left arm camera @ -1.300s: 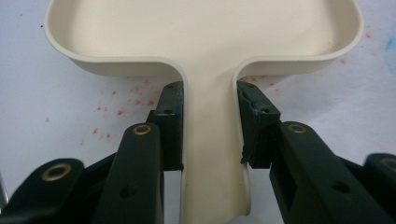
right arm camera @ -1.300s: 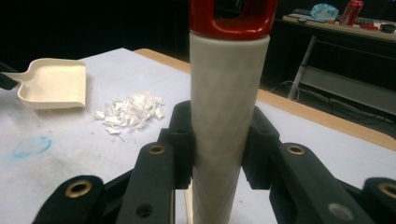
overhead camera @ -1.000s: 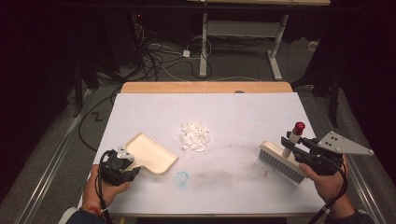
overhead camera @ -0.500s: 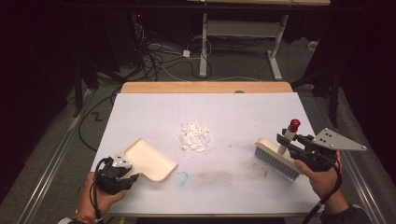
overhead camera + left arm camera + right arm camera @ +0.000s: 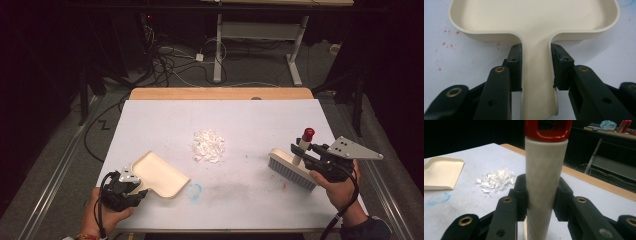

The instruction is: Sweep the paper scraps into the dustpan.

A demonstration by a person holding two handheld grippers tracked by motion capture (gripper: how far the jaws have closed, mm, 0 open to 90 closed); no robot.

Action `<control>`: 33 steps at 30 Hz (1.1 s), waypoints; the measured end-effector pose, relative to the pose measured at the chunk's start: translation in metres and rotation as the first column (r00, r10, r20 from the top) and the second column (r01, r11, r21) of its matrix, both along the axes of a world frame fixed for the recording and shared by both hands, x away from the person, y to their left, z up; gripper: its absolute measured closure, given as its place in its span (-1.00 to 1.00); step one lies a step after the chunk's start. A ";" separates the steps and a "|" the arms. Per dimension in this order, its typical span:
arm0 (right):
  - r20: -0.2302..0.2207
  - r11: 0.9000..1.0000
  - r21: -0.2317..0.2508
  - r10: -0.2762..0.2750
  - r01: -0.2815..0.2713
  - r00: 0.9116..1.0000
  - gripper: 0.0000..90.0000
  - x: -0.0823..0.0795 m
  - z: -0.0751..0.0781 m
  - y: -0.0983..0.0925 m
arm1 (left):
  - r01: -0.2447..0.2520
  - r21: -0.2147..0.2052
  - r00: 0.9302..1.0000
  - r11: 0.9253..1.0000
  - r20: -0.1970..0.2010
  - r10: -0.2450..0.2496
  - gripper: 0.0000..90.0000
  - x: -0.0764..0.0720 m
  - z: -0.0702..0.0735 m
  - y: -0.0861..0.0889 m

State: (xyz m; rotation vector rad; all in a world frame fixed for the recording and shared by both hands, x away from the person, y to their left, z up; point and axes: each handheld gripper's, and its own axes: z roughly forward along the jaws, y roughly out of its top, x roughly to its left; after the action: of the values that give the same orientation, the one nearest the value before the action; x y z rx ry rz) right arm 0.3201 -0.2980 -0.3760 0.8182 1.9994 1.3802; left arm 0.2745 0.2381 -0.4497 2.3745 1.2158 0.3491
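High view: left gripper (image 5: 131, 186) clamps the dustpan (image 5: 161, 174) handle, right gripper (image 5: 312, 159) clamps the brush (image 5: 291, 169); next, sweep the paper scraps (image 5: 208, 146) into it.

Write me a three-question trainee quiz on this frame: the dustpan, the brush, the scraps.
1. True or false: the left claw is shut on the dustpan by its handle.
2. Which does the right claw grip? A) the bristles B) the brush handle C) the scraps
3. Where does the scrap pile lie relative to dustpan and brush?

Key:
1. True; both pads press the handle's sides.
2. B; the claw clamps the white handle below its red cap.
3. On the table between them, a little farther from the person, touching neither.
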 end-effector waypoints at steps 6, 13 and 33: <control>0.000 1.000 0.012 -0.010 0.010 1.000 0.55 0.006 0.000 0.005 | -0.005 -0.006 1.000 1.000 -0.003 0.005 0.41 -0.001 -0.002 -0.003; 0.018 1.000 0.011 -0.026 0.026 1.000 0.55 0.033 -0.004 0.025 | 0.015 0.009 1.000 1.000 0.002 -0.015 0.41 0.000 -0.001 -0.008; 0.076 1.000 0.012 -0.022 0.021 0.997 0.55 0.142 0.011 0.141 | 0.065 0.009 0.998 0.998 -0.017 -0.065 0.40 0.013 -0.007 -0.025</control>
State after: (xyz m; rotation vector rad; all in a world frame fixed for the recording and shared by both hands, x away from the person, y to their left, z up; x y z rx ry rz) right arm 0.4623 -0.1568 -0.3653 0.7786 1.9211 1.3908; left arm 0.2875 0.2134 -0.4571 2.4236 1.1435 0.3156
